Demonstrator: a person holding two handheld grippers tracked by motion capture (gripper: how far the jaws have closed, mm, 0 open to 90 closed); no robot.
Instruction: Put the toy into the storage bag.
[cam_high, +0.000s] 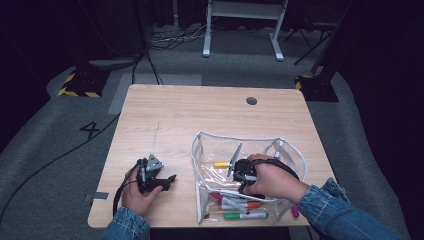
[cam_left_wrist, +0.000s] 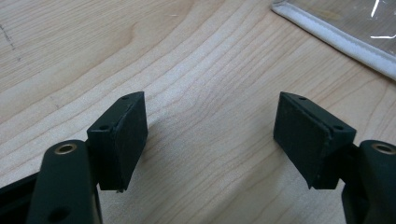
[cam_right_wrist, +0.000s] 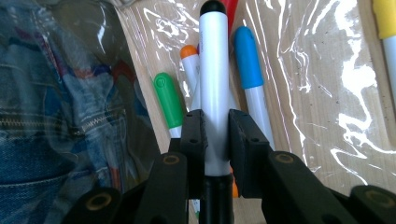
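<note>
Wooden table (cam_high: 165, 120): right tongs (cam_right_wrist: 215, 135) clamp a black-capped marker (cam_right_wrist: 214, 70) inside the clear pouch (cam_high: 210, 142), left tongs (cam_left_wrist: 210, 140) gape empty.

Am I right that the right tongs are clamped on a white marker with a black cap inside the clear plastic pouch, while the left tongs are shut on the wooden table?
Not quite. The left tongs stand open, with nothing but bare wooden table between them, as the left gripper view shows. The rest holds: the right tongs are clamped on the white marker with a black cap inside the clear plastic pouch.
</note>
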